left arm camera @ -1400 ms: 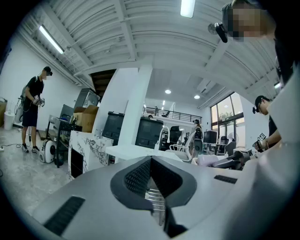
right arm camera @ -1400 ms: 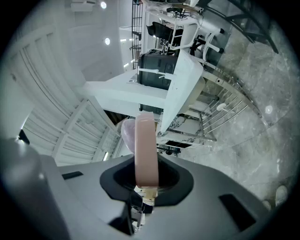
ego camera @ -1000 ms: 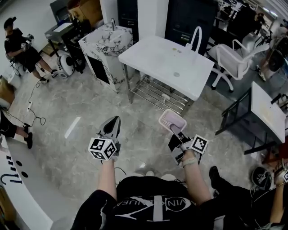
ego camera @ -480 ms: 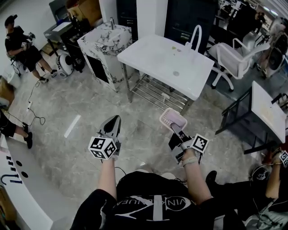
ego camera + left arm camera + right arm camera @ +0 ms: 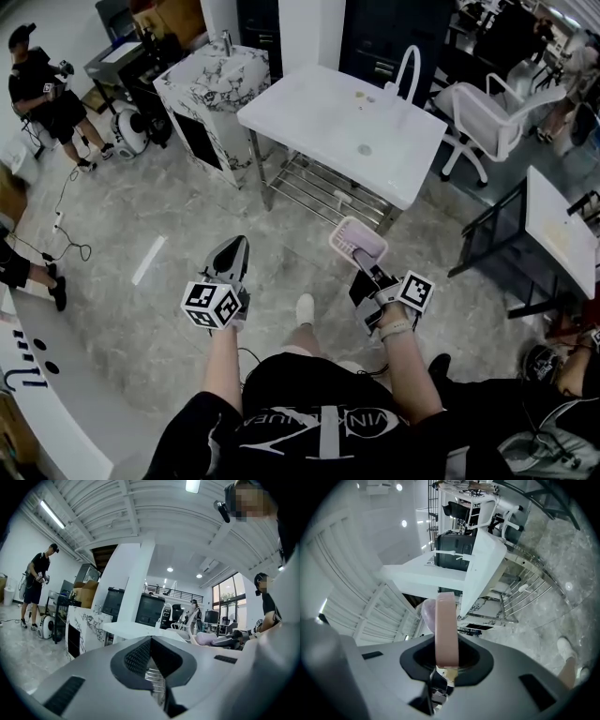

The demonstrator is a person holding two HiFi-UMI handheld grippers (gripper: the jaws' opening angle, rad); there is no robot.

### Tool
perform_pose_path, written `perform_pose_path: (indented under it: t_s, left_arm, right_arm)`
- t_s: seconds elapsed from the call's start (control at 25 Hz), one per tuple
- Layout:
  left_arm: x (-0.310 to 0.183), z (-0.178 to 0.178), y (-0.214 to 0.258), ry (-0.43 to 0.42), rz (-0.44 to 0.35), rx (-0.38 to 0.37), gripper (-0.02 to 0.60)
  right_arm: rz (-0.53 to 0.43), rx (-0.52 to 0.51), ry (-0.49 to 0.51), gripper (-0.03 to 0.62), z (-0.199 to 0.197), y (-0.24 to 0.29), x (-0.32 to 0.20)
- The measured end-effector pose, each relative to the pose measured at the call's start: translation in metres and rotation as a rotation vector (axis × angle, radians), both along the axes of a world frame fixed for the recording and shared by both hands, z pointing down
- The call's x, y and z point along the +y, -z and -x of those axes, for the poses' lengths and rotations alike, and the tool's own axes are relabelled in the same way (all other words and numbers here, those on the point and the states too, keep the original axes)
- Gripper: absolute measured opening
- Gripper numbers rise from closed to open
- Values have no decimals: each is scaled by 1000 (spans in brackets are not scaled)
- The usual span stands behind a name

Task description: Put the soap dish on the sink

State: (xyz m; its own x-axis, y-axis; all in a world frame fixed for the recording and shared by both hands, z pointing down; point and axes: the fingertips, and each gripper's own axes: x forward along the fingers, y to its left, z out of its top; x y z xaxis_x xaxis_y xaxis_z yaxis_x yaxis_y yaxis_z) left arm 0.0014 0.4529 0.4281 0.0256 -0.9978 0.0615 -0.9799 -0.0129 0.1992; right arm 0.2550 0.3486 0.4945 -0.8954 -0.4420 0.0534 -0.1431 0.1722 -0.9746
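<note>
The right gripper point(image 5: 361, 263) is clamped on one edge of the pink soap dish point(image 5: 358, 241). In the right gripper view the dish point(image 5: 446, 629) stands edge-on and upright between the jaws of that gripper point(image 5: 446, 666), pinched at its lower end. The left gripper point(image 5: 233, 251) has its jaws drawn together to a point. In the left gripper view only a thin slit shows between them point(image 5: 155, 679), with nothing in it. Both grippers point level, away from the person, side by side and well apart.

The dish hangs in the air over the grey stone floor point(image 5: 141, 216). It is near the front edge of the white bench point(image 5: 319, 112) but not over it, on the side of the front right corner. That bench carries a curved white tap point(image 5: 408, 70) at its back edge and a small round drain point(image 5: 364, 150) in its top. A wire shelf point(image 5: 328, 192) sits low between its legs.

At the bench's left end stands a marbled cabinet point(image 5: 211, 80) with its own small tap. A white chair point(image 5: 487, 117) is off the bench's right end, and another white table point(image 5: 558, 225) stands further right. A person in dark clothes point(image 5: 42, 89) stands at the far left.
</note>
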Motion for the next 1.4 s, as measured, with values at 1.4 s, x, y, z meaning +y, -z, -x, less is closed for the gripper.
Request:
perform_pose_path:
  t_s: [1.4]
  left_arm:
    - [-265, 79, -9, -28, 49, 18, 14]
  right_arm:
    - [41, 17, 34, 69, 99, 3, -242]
